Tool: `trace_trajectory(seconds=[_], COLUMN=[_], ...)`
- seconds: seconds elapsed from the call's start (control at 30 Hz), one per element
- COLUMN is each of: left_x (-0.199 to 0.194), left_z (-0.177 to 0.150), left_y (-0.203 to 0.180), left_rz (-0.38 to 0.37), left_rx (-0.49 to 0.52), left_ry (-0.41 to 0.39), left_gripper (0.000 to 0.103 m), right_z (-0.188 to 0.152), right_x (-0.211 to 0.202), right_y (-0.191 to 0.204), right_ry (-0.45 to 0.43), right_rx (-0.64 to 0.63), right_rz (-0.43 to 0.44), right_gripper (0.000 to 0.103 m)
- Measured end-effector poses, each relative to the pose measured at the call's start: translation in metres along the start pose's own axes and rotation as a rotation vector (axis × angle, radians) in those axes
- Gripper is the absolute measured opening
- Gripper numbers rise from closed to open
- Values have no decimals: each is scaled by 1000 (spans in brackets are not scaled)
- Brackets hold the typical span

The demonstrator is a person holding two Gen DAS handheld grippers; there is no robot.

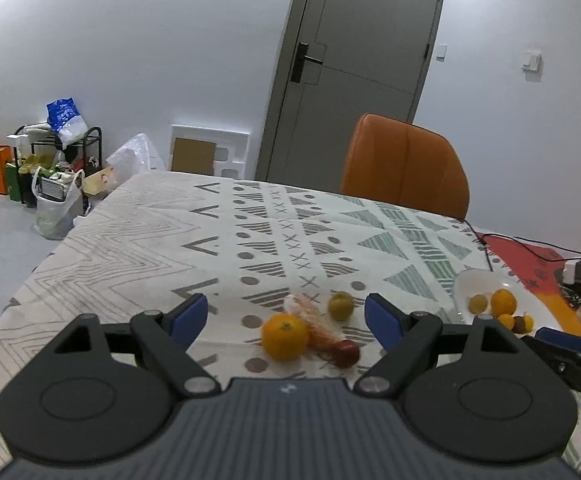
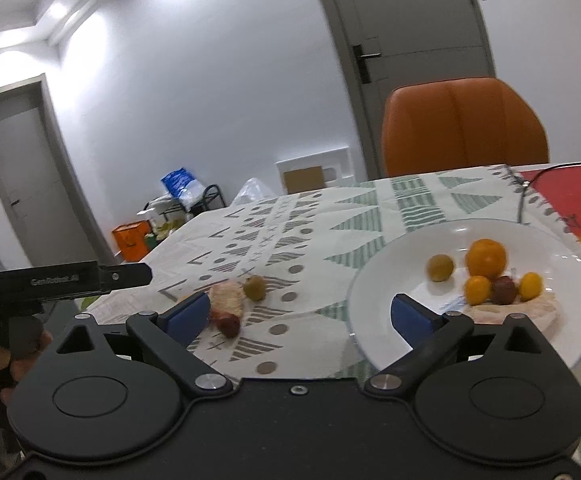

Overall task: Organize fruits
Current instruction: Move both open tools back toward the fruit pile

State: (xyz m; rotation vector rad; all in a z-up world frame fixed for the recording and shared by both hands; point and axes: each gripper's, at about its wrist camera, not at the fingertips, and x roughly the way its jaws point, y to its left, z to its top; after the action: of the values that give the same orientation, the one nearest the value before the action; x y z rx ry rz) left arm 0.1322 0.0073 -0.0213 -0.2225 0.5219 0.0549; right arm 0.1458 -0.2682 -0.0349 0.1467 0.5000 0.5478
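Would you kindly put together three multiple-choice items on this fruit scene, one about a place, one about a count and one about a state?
1. Where does the white plate lie relative to the loose fruit on the tablecloth, seen from the left wrist?
A. To the right
B. To the left
C. Under the chair

2. How many fruits on the plate show in the right wrist view?
A. Two
B. Five
C. Nine

3. How does the left gripper stand?
A. Shut on an orange
B. Shut on nothing
C. Open, holding nothing

Answers:
1 A: the plate sits right of the large orange and the small green fruit.
2 B: a large orange, a yellowish fruit, two small orange fruits and, and a dark red fruit.
3 C: its blue fingers stand wide apart above the fruit.
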Motion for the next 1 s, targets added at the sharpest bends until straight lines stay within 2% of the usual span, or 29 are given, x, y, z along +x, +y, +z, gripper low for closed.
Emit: trace_trajectory(seconds=[0.17, 0.33, 1.0], left_x=[2, 6, 26], left_z=[-1, -3, -6], left_y=[11, 23, 59], left_rz=[0, 5, 10], left_rx=[-6, -18, -43], left_ry=[9, 19, 64], left_gripper=[83, 81, 66], right_z=[0, 0, -8], right_x=[17, 35, 105], right_y=[12, 22, 52], right_ry=[35, 73, 209], right_rx=[-19, -37, -67], right_rz=[25, 46, 77], right_gripper=[90, 78, 57])
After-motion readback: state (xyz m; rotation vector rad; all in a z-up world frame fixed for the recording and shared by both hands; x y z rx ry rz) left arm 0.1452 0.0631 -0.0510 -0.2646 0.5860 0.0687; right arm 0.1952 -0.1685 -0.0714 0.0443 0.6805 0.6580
